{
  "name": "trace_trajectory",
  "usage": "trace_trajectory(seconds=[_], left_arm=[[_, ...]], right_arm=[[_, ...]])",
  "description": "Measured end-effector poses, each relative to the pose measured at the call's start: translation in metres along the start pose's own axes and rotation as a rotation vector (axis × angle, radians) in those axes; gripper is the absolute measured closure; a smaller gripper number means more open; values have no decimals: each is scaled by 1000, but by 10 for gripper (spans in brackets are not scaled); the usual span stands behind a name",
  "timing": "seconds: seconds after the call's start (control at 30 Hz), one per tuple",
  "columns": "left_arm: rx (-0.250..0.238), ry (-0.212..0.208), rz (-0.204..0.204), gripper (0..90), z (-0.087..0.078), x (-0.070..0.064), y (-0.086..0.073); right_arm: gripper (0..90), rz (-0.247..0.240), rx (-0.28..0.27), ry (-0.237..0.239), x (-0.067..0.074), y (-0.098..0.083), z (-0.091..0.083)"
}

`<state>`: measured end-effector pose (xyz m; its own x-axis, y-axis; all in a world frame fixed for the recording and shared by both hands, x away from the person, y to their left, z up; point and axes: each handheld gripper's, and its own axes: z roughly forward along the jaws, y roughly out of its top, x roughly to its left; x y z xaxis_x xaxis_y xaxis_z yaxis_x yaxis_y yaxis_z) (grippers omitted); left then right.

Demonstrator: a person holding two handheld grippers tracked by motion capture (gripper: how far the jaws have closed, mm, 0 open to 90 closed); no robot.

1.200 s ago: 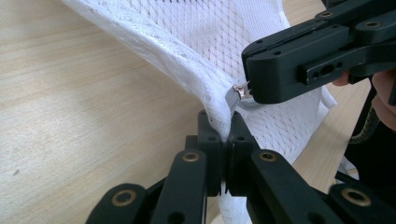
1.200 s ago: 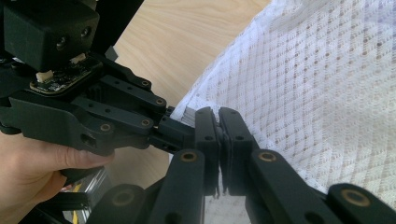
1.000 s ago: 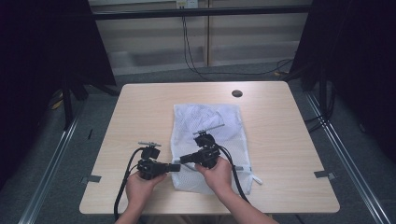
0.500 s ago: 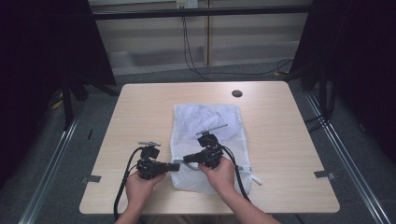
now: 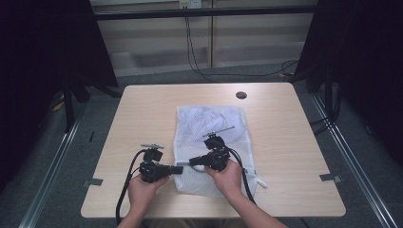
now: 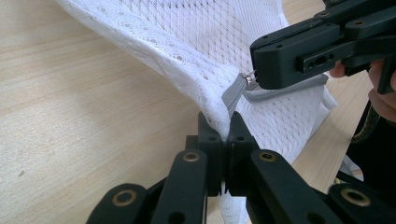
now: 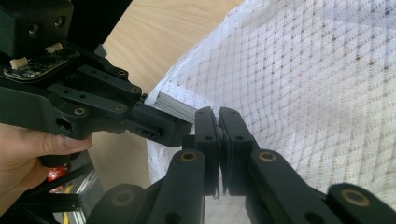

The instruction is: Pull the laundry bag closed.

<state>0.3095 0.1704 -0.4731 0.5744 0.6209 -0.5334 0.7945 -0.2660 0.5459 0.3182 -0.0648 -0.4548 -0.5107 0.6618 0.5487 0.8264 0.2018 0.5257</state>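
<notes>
1. The white mesh laundry bag with a grey zipper (image 5: pixel 211 142) lies flat in the middle of the pale wooden table (image 5: pixel 142 109); I place everything else from it.
2. My left gripper (image 5: pixel 179 169) sits at the bag's near left corner. Its jaws are pressed together on the white mesh edge (image 6: pixel 219 122), and in the left gripper view the fabric rises in a fold from between them.
3. My right gripper (image 5: pixel 193 162) lies over the bag's near end, pointing toward the left gripper. Its jaws are pinched tight on the small metal zipper pull (image 6: pixel 249 76) at the end of the grey zipper tape (image 6: pixel 232 94).
4. The two grippers' tips are just beside each other at that near left corner, the zipper end between them.
5. In the right gripper view, the ribbed grey zipper tape (image 7: pixel 175 105) runs from my closed jaws to the other gripper's tip.
6. A small round dark hole (image 5: pixel 241 95) sits in the table beyond the bag's far right corner, well apart from it.
7. A green circuit board (image 7: pixel 32 65) on the left gripper carries marks too small to read; I can read no brand, label or writing on the bag.
</notes>
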Motion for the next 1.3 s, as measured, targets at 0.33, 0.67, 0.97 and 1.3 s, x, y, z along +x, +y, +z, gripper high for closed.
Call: trace_trajectory(seconds=[0.33,0.67,0.97,1.3], left_arm=[[4,2,9,881,0,-2,0],[1,1,-4,882,-2,-1,0],[1,3,5,882,-2,-1,1],[5,-6,3,882,-1,-2,0]], right_arm=[[871,-6,0,-5,-4,-1,-3],[871,-13,-1,-27,-7,-2,-6],[871,0,-12,-12,-13,-4,-11],[871,-2,-8,-8,-13,-6,-12]])
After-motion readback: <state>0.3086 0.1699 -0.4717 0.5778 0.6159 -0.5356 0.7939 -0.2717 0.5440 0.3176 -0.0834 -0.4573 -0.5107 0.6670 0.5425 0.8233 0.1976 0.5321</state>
